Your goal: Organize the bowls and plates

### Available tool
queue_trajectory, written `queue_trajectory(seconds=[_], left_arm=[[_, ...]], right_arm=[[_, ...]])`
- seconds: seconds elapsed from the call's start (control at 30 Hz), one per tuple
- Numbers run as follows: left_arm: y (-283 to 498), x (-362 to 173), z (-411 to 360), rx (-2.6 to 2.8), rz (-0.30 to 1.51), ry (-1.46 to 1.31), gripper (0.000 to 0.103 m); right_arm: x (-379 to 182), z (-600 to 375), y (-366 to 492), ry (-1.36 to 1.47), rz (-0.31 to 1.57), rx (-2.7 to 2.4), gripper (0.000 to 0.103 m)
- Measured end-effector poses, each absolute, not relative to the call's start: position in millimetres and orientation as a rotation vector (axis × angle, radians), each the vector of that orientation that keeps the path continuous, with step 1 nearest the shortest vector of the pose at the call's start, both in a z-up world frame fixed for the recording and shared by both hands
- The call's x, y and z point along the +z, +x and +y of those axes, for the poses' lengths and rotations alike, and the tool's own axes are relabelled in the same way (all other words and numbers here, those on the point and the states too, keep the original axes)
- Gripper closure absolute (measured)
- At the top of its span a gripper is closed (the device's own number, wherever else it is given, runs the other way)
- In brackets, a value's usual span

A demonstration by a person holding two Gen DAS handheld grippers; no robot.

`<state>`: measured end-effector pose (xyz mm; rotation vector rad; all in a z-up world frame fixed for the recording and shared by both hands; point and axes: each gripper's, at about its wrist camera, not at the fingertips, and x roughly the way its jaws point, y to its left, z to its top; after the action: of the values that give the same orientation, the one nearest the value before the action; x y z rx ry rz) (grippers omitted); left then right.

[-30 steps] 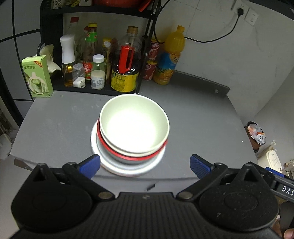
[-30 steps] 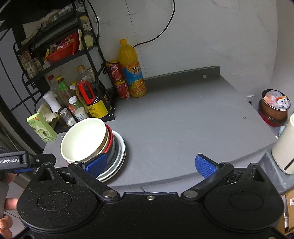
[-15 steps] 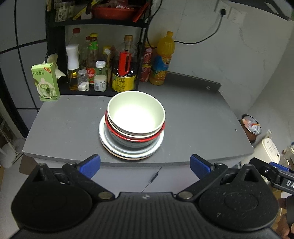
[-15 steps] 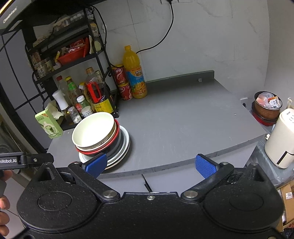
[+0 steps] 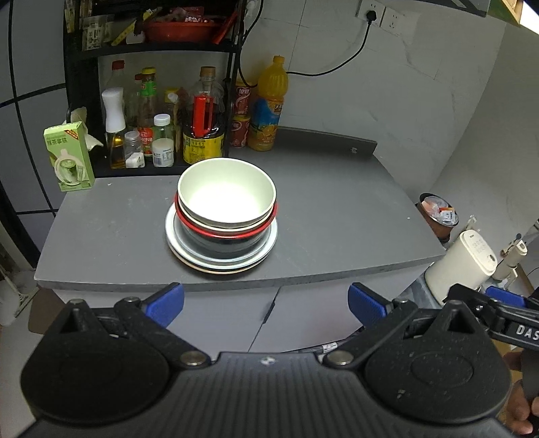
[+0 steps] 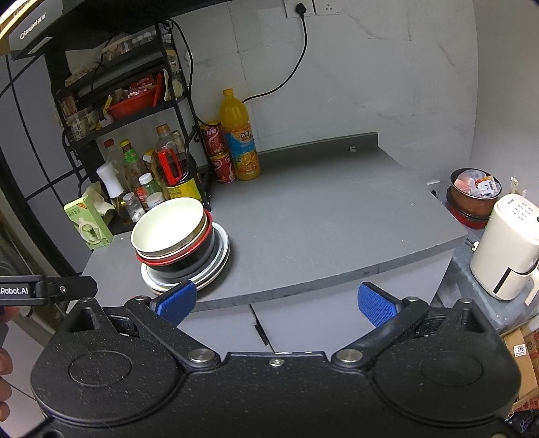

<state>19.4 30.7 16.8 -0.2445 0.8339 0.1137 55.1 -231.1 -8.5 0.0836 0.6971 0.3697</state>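
White letters "Robot.AI" stand on the black bar of the left gripper (image 6: 47,289). "DAS", cut off at the edge, is on the black right gripper (image 5: 518,328). "Qianghai" on a dark appliance top-left (image 6: 32,32). "2402" on a brown cardboard box w/ white sticker (image 6: 520,350). Bottle labels too small to read.

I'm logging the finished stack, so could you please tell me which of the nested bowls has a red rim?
The black bowl at the bottom, resting on the plates; the two above it are pale.
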Motion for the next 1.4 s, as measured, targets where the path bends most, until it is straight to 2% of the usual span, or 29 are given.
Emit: queue_trajectory(seconds=[1.4], left_arm=[[-19, 16, 13, 0.014, 0.800, -0.145, 0.001]], right_arm=[[-11, -230, -1, 0.049, 0.659, 0.270, 0.000]])
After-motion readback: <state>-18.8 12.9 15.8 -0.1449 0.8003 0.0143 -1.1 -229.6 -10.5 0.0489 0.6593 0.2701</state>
